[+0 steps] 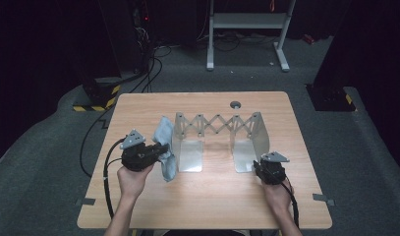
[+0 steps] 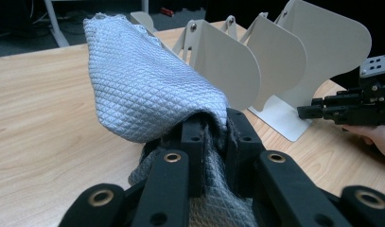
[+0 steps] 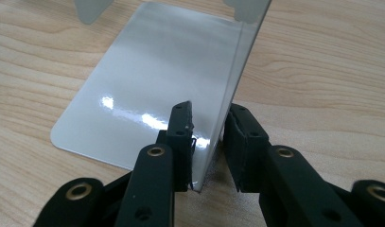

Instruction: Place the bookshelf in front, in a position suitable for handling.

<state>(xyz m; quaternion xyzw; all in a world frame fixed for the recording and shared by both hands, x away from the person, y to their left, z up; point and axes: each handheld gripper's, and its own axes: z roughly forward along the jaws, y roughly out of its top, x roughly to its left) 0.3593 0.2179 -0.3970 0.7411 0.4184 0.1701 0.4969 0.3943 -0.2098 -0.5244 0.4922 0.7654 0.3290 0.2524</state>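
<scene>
Centre: the rack [image 1: 218, 129] stood across mid-table, its two end plates upright.
Between plates: bare wood lay open from the near side.
Left: a cloth [image 1: 165, 147] hung just beside the left plate.
Near edge: table [image 1: 207, 196] lay bare between the hands.

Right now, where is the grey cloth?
In the high view the grey quilted cloth is at the table's left side, pinched in the left gripper right beside the left end plate of the metal expanding rack.
</scene>
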